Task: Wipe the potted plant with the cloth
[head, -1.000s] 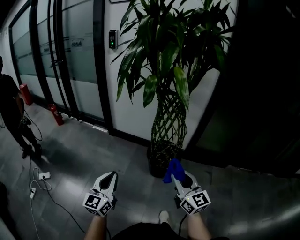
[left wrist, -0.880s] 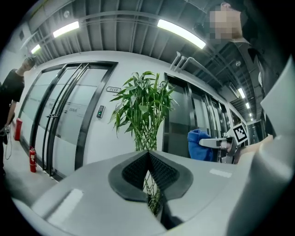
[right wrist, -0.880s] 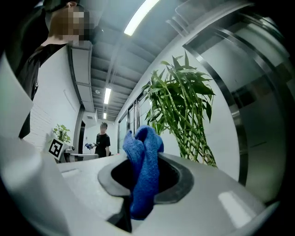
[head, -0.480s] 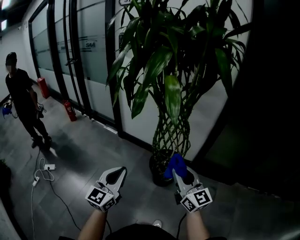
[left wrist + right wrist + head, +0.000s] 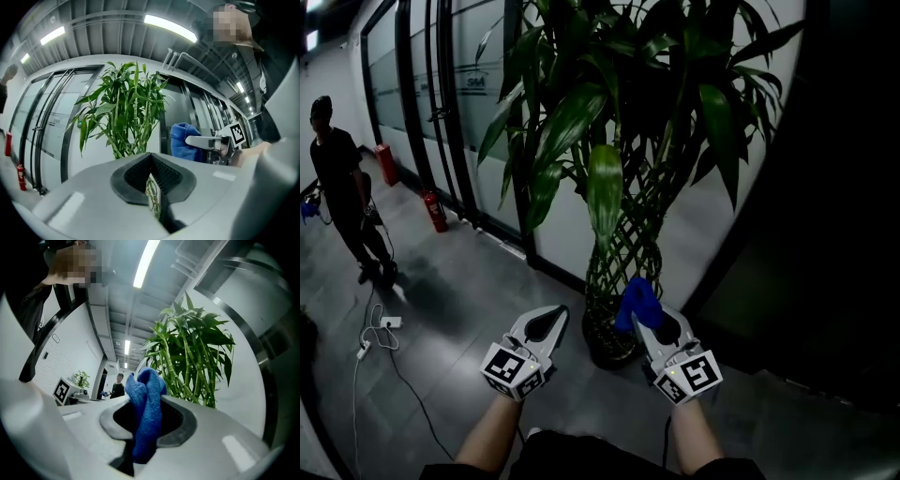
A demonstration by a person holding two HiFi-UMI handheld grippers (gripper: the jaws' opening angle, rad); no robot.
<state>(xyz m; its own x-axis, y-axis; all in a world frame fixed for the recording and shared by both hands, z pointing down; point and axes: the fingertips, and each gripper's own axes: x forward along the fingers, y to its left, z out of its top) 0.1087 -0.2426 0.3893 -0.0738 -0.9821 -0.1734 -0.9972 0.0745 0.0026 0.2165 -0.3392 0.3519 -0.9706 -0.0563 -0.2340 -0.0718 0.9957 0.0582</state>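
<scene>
A tall potted plant [image 5: 623,122] with long green leaves and a braided stem [image 5: 623,267] stands in a dark pot [image 5: 602,342] against a white wall. My right gripper [image 5: 645,314] is shut on a blue cloth [image 5: 637,302], held low in front of the braided stem. The cloth [image 5: 146,413] bunches up between the jaws in the right gripper view, with the plant [image 5: 190,359] beyond. My left gripper [image 5: 551,321] is shut and holds nothing, just left of the pot. The left gripper view shows the plant [image 5: 124,112] ahead and the cloth [image 5: 187,143] at its right.
A person in black [image 5: 342,187] stands at far left on the grey floor. Red fire extinguishers [image 5: 436,211] stand by the glass doors [image 5: 422,103]. A white power strip with cable [image 5: 384,323] lies on the floor. A dark panel [image 5: 853,187] fills the right side.
I have come closer to the plant. Both grippers have risen and moved forward toward the pot and stem, the cloth still held in the right one.
</scene>
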